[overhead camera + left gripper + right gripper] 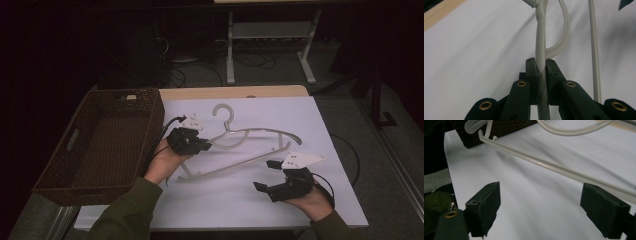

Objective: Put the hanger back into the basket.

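Right gripper fingers spread, empty, near hanger; left gripper clamps its arm. Keep grip firm, lift level.

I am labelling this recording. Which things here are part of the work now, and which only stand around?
In use:
- hanger, clamped by the left tool
- right tool, open, near the hanger's bottom bar
- basket, a guess only, as it stands next to the hanger

Standing around:
- metal frame behind the table
- cables on the floor
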A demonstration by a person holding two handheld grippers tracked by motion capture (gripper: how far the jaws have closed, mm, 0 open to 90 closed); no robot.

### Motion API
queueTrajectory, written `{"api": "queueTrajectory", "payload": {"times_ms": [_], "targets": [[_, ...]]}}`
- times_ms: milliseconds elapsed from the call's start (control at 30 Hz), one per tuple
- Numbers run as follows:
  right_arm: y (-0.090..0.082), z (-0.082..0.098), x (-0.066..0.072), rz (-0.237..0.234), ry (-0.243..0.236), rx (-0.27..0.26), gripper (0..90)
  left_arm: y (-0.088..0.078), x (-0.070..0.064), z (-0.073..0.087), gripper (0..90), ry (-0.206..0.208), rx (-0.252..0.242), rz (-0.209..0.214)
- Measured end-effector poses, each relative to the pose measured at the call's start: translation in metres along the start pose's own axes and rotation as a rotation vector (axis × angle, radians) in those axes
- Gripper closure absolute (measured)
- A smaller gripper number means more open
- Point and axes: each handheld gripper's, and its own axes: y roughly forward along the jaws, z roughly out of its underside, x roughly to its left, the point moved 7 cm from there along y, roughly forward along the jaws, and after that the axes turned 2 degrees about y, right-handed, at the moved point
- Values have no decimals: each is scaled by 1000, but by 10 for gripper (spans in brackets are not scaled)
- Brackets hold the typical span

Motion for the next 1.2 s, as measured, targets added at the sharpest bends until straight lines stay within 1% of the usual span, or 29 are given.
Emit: {"api": "queueTrajectory", "payload": {"times_ms": [67,233,267,433,533,700,833,867,900,1000,1100,1200], "targets": [[-1,-2,-1,6,-1,-18,126,-6,3,-3,830,-6,3,-12],[-3,-5,-5,43,2,-49,33,-22,12,-9,830,-30,-1,-47],[-4,-6,-7,53,3,-56,28,-27,15,-10,830,-39,-6,-52],[-5,-5,-10,60,11,-57,29,-47,25,-15,830,-51,-20,-80],[-4,-4,-11,59,6,-55,30,-60,32,-14,830,-63,-29,-98],[-4,-4,-11,57,13,-52,32,-84,47,-10,830,-90,-48,-137],[-3,-4,-11,59,9,-52,33,-101,58,-5,830,-112,-65,-165],[-3,-4,-12,60,8,-52,33,-107,62,-3,830,-120,-69,-178],[-3,-4,-12,61,7,-53,33,-111,64,-2,830,-120,-71,-184],[-3,-4,-13,62,7,-54,33,-126,73,5,830,-130,-75,-217],[-3,-4,-13,63,8,-56,35,-143,84,15,830,-149,-74,-253],[-3,-4,-13,63,9,-57,36,-157,93,25,830,-171,-79,-282]]}}
